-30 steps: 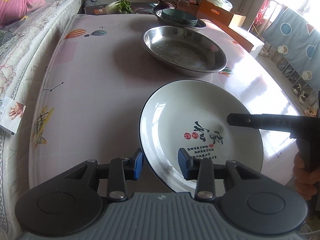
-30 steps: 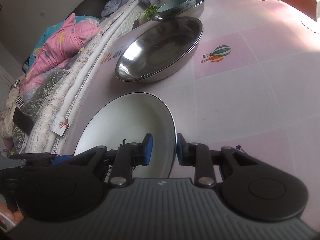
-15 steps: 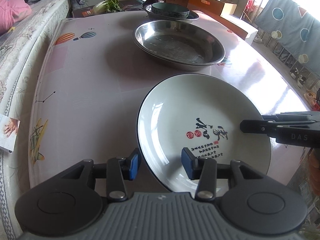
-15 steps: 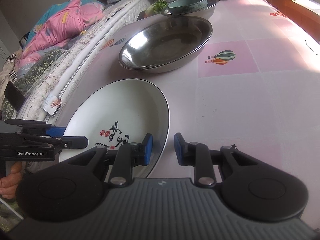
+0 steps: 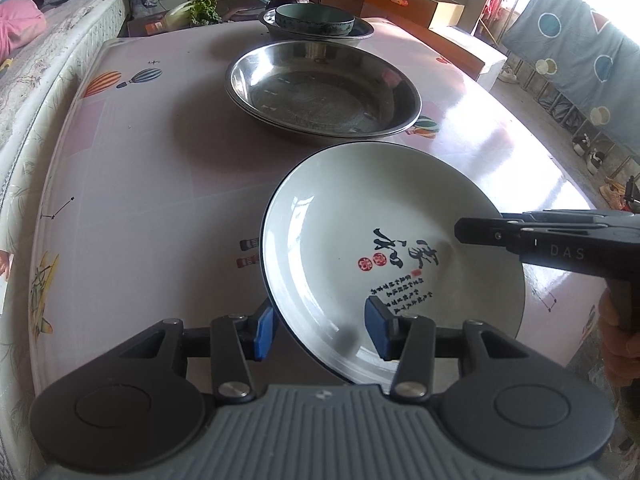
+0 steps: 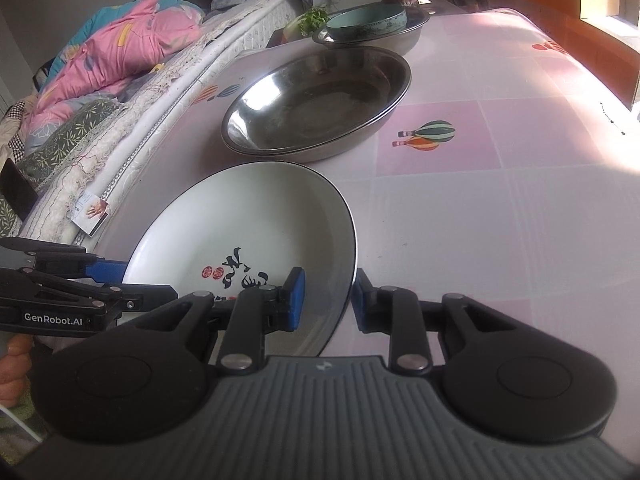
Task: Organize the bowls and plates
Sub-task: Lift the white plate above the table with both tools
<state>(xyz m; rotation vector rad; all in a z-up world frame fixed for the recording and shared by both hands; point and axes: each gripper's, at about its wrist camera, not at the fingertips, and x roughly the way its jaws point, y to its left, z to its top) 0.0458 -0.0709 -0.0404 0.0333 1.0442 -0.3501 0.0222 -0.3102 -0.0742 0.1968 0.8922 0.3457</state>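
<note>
White plate (image 5: 384,248) with black lettering sits at the near end of the bench (image 5: 160,200), just short of the steel pans.

Left claw (image 5: 316,330) is wide apart, pads straddling the plate's near-left rim, not clamped. Right claw (image 6: 329,295) likewise: one pad inside the rim, one outside, gap showing on both sides. Can't tell if the plate is flat on the bench or tipped up.

Steel pans (image 5: 324,88), looks like two nested, are just beyond the plate. Further back, a teal bowl (image 5: 316,20) sits in another steel basin (image 6: 400,36).

Step in hand, I'd say: gripping the plate from both sides. Next: close both claws on the rim together, lift level, clear the pan edge. Glazed rim, so expect slip if one side closes first.
</note>
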